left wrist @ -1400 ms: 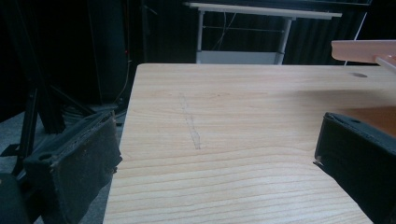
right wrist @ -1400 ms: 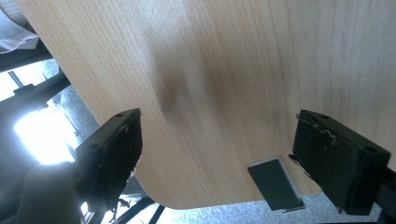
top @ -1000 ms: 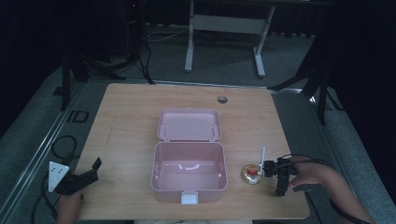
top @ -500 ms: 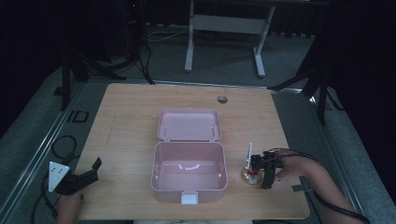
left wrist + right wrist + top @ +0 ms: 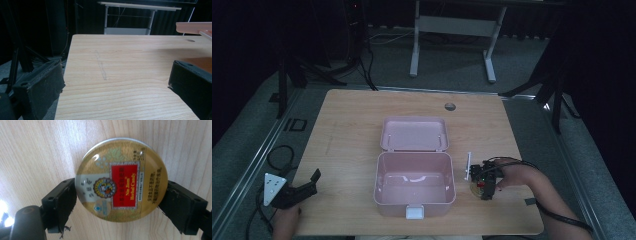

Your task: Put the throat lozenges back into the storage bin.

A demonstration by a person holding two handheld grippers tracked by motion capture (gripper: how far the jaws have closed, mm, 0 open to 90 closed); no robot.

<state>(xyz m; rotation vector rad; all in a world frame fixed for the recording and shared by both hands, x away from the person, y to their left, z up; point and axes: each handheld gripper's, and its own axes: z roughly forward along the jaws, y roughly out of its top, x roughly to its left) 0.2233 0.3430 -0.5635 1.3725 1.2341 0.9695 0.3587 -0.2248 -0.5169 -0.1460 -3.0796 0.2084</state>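
Gold and red, the round tin lies flat on the wooden table, just right of the pink box. The right gripper has a jaw against each side of it, clamped on. At the near left corner, the left gripper rests with jaws spread wide, holding nothing. Beyond, the box's lid stands open.

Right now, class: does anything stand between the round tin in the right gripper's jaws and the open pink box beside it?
Nothing visible does. The round tin sits on bare wood between the jaws of the right gripper, and the table strip to the pink box looks clear. Only the box's own near wall must be cleared; its lid lies open behind.
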